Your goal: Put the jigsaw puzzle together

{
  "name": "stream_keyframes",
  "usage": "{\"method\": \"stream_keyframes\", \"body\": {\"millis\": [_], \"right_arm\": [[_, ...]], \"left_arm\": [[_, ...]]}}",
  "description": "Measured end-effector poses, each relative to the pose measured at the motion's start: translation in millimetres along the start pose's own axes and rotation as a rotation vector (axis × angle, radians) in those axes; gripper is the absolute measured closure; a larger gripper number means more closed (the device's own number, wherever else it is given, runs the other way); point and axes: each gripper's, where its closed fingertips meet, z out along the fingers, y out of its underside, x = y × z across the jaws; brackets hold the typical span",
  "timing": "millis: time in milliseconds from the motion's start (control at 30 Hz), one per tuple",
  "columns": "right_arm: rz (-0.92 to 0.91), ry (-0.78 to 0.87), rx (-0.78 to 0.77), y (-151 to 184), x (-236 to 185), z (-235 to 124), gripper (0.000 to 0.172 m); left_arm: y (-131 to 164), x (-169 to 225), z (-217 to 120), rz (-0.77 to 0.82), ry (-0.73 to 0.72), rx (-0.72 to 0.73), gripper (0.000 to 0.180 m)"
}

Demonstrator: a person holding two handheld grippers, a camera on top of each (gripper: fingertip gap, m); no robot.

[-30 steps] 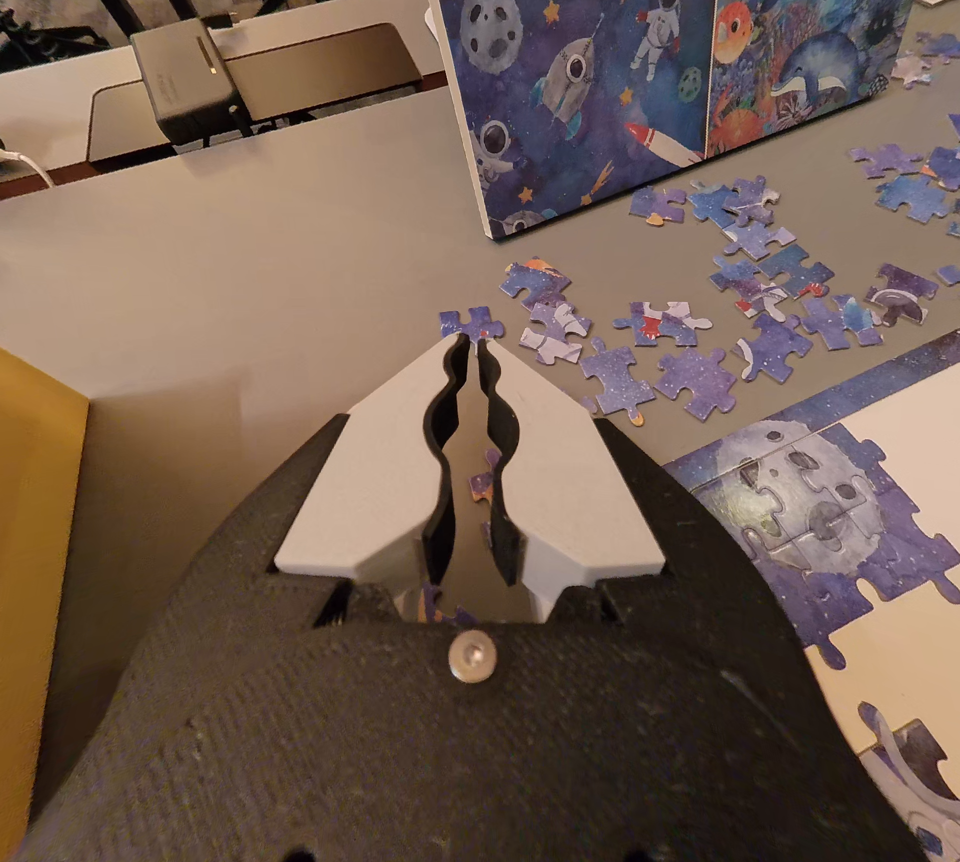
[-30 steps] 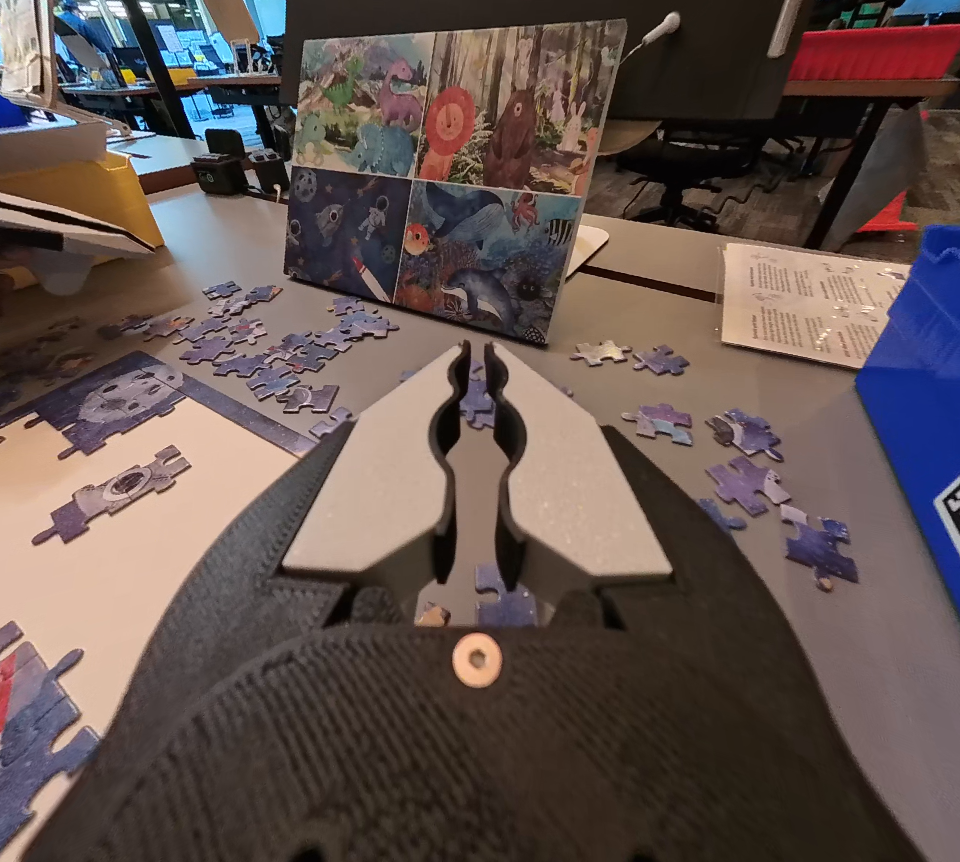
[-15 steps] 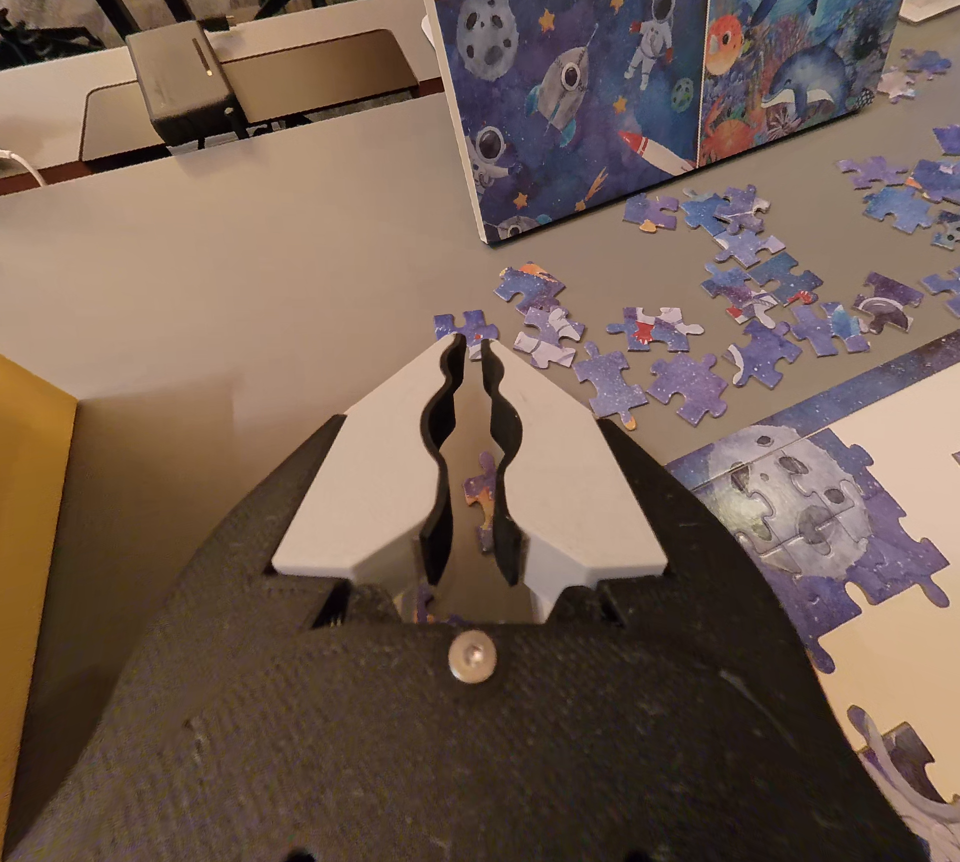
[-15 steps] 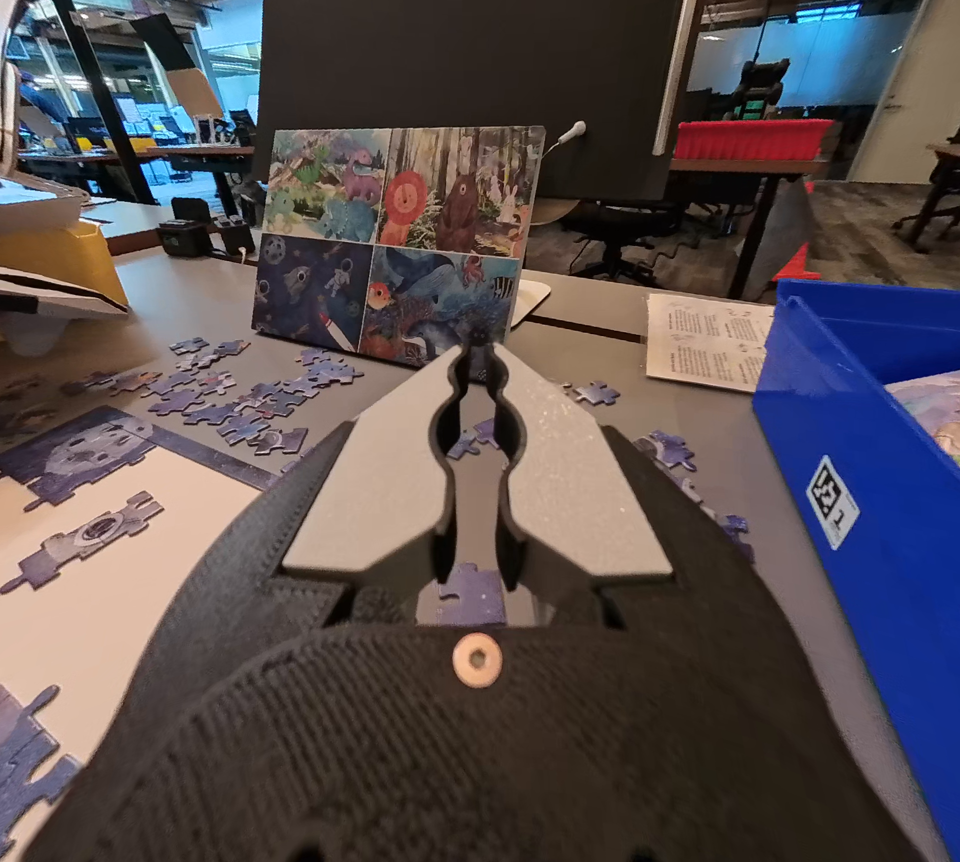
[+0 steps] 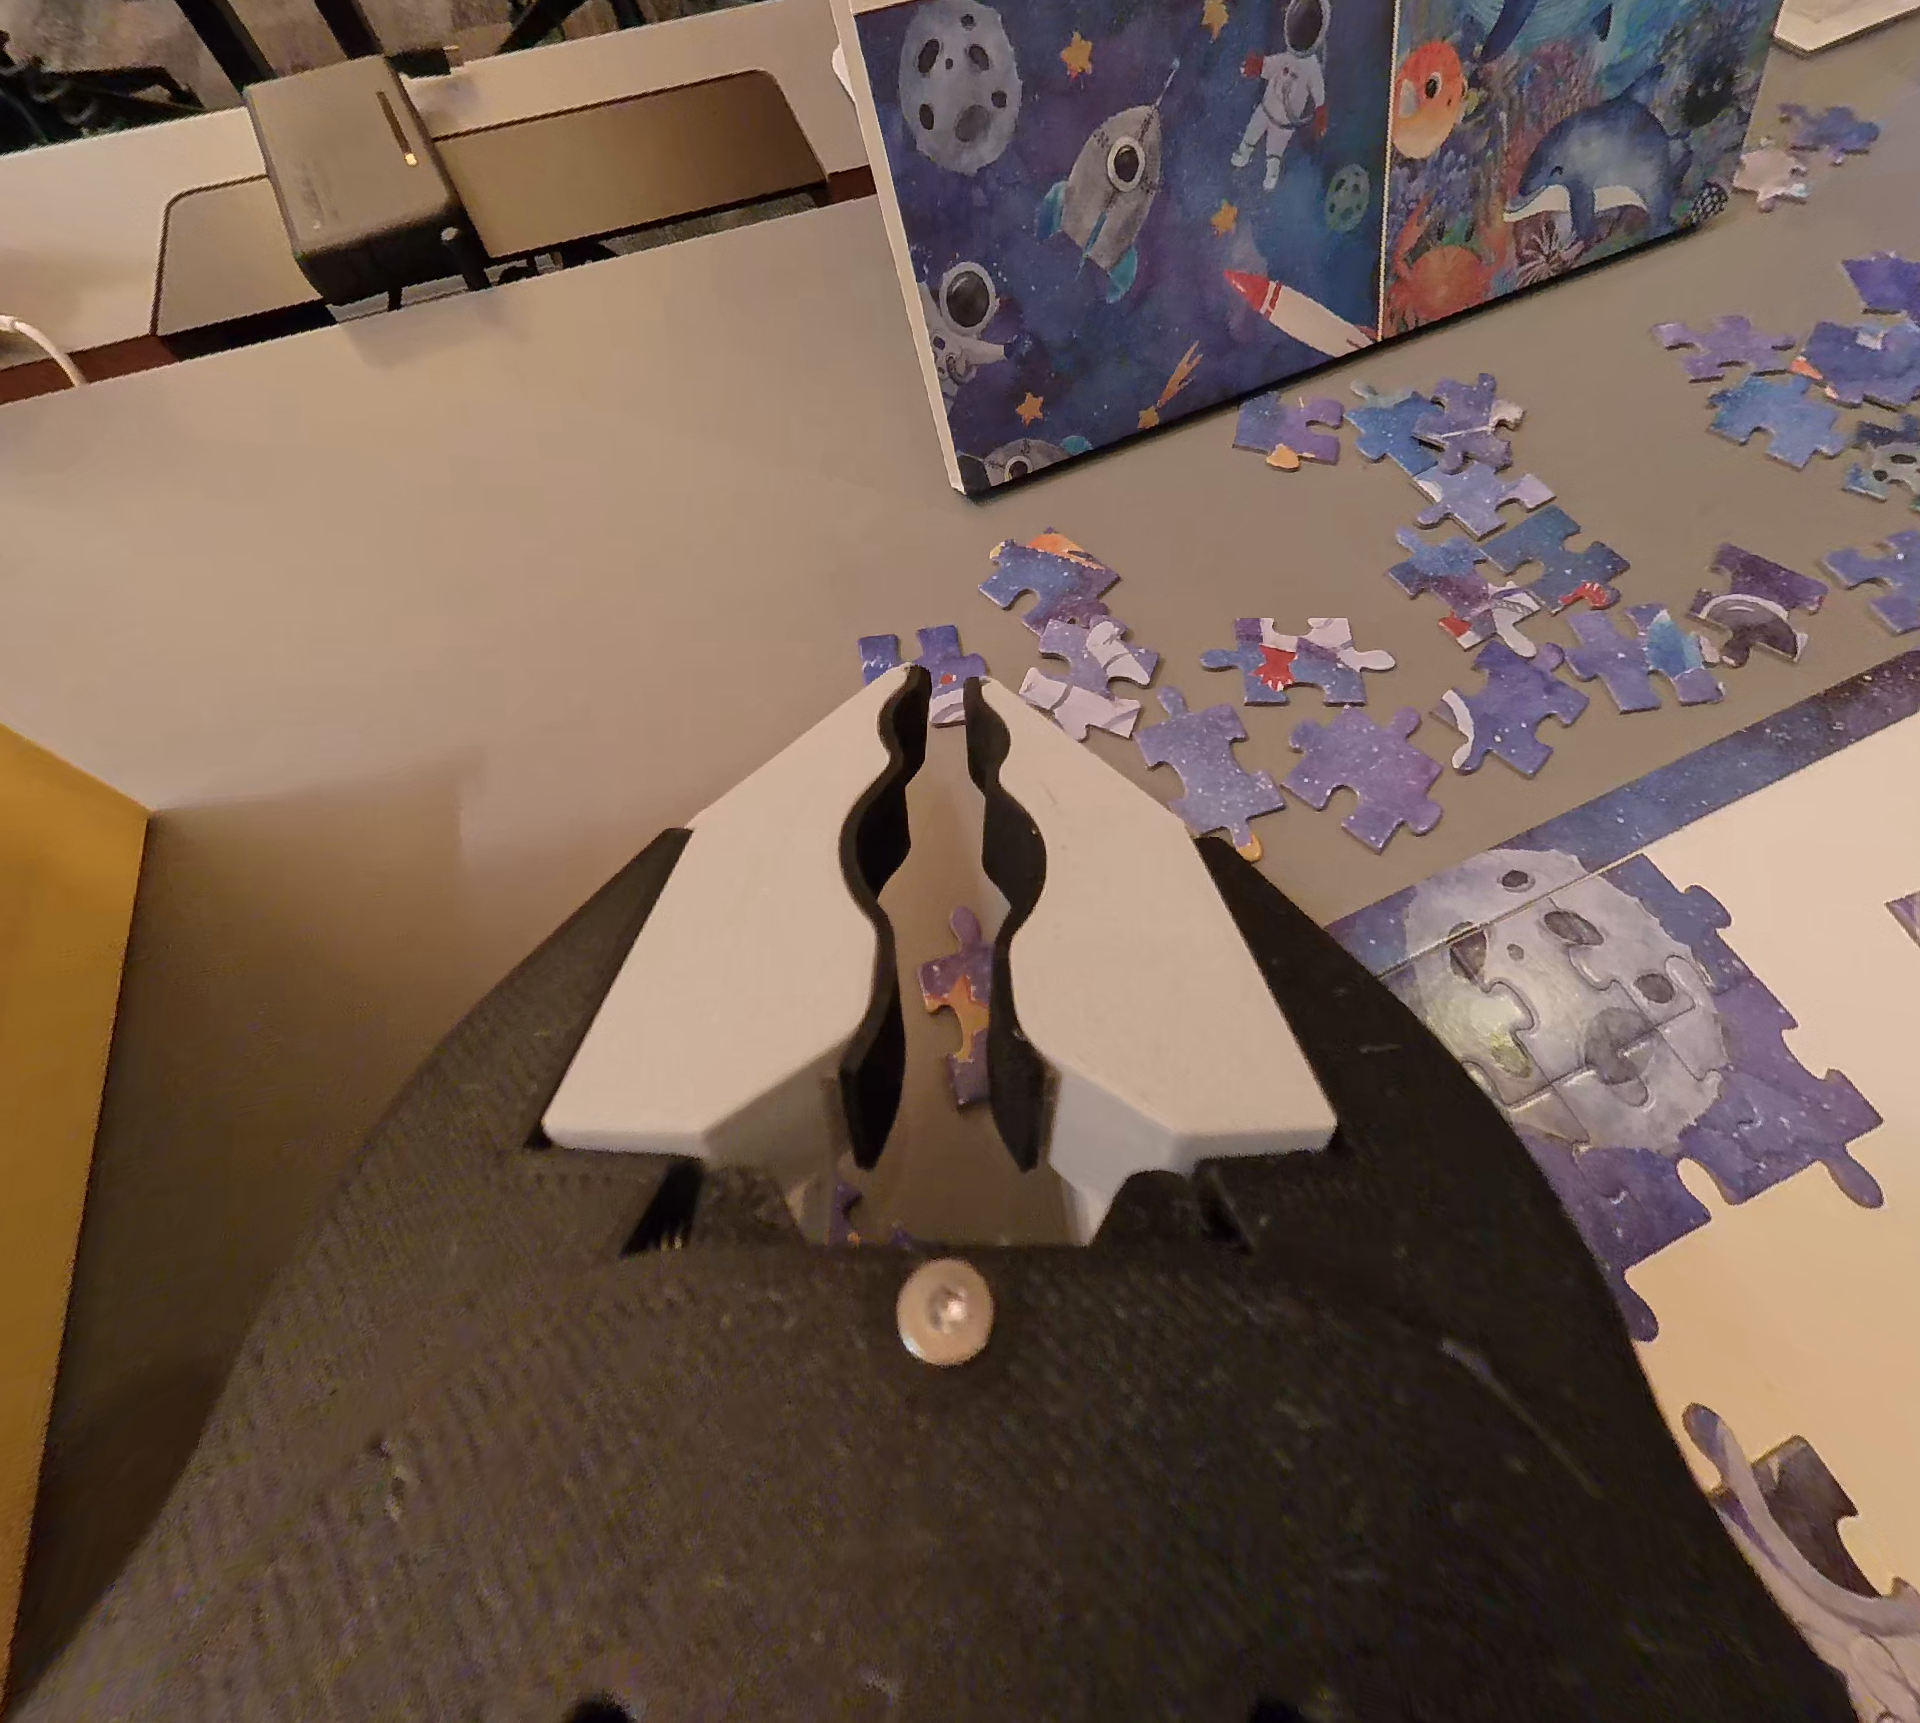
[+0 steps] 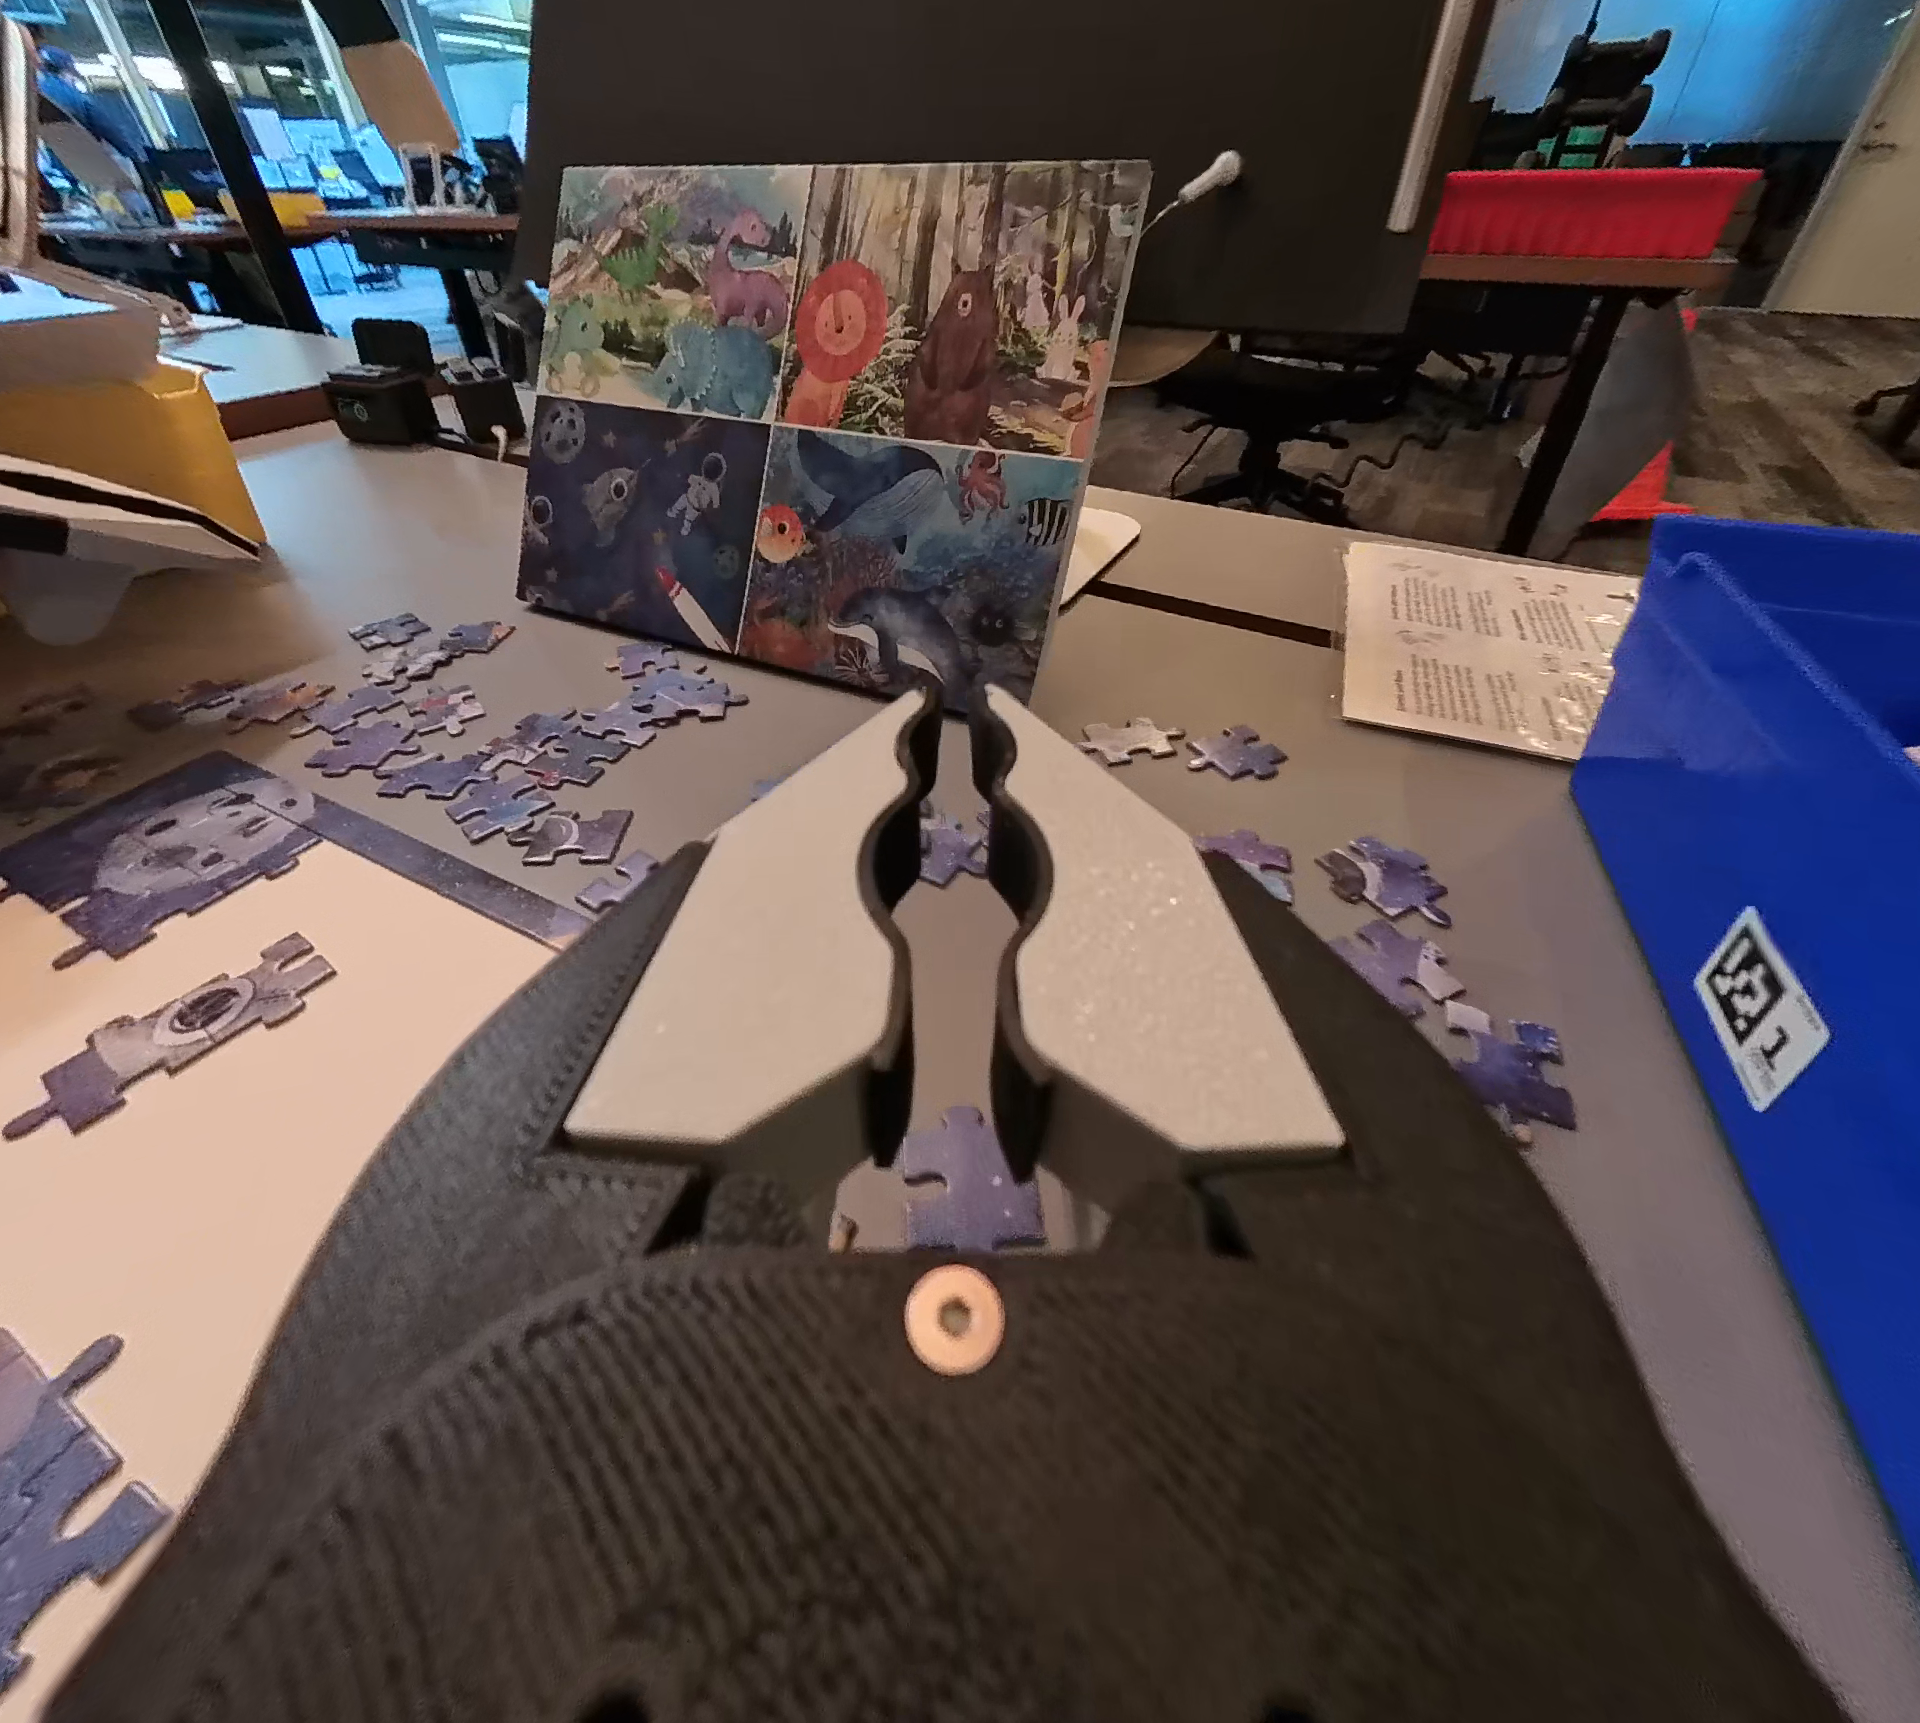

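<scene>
My left gripper (image 5: 943,686) hovers low over the grey table (image 5: 520,582), its tips a small way apart with nothing between them. Just beyond the tips lies a purple puzzle piece (image 5: 935,647). Another purple piece with orange spots (image 5: 961,998) shows through the gap, under the fingers. My right gripper (image 6: 961,702) is shut to a thin slit, raised above the table and pointing at the upright picture box (image 6: 831,426). Purple pieces (image 6: 951,842) lie on the table beneath it, one (image 6: 966,1185) under the base of its fingers.
Loose purple pieces (image 5: 1361,769) lie between the picture box (image 5: 1247,167) and the partly built puzzle on its white board (image 5: 1558,1008). A blue bin (image 6: 1787,842) stands close on the right, a printed sheet (image 6: 1475,645) behind it. A yellow box (image 5: 52,1050) is at the left. The gap from one gripper's tips to the other's is roughly 40 cm. From the left gripper's tips to the purple puzzle piece (image 5: 935,647) is close to 7 cm.
My left gripper's tips have parted a little, showing more of the piece beneath; it drifted slightly. My right gripper rose and swung right toward the blue bin, jaws unchanged.
</scene>
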Motion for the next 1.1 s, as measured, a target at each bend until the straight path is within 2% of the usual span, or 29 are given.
{"method": "stream_keyframes", "body": {"millis": [433,833,1000,1100], "right_arm": [[0.004,-0.087,-0.091,20,-19,15,0.167],[0.022,-0.068,-0.056,14,-15,11,0.169],[-0.023,0.184,0.081,-14,26,-14,0.165],[0.037,0.235,0.185,-30,42,-34,0.163]], "left_arm": [[4,0,2,0.006,-0.002,-0.024,0.174],[4,1,2,0.01,0.0,-0.021,0.174],[4,1,2,0.01,0.0,-0.018,0.174],[3,1,2,0.011,0.0,-0.018,0.174]]}}
